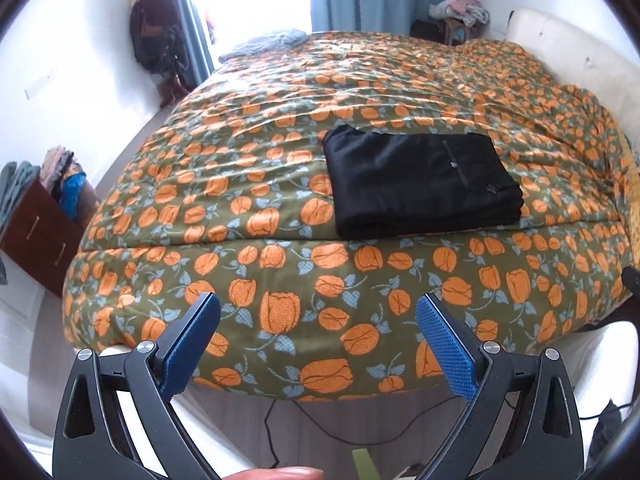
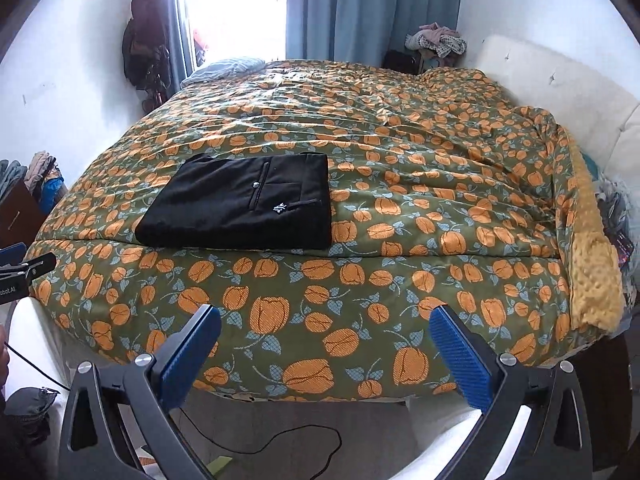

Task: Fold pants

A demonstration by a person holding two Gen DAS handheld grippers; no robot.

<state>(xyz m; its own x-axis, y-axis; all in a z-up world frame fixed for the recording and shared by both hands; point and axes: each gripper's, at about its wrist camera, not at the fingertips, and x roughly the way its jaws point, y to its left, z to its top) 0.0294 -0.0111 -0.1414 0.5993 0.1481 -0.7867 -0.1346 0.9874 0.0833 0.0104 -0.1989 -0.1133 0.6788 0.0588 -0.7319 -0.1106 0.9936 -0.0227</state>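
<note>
The black pants lie folded into a flat rectangle near the front edge of the bed, back pocket and a small white logo facing up. They also show in the right wrist view. My left gripper is open and empty, held back from the bed below its front edge. My right gripper is open and empty, also held back from the bed, to the right of the pants. The left gripper's edge shows at the far left of the right wrist view.
The bed carries a green quilt with orange flowers. A brown drawer unit with clothes stands left of the bed. A white padded headboard runs along the right. Cables lie on the floor in front.
</note>
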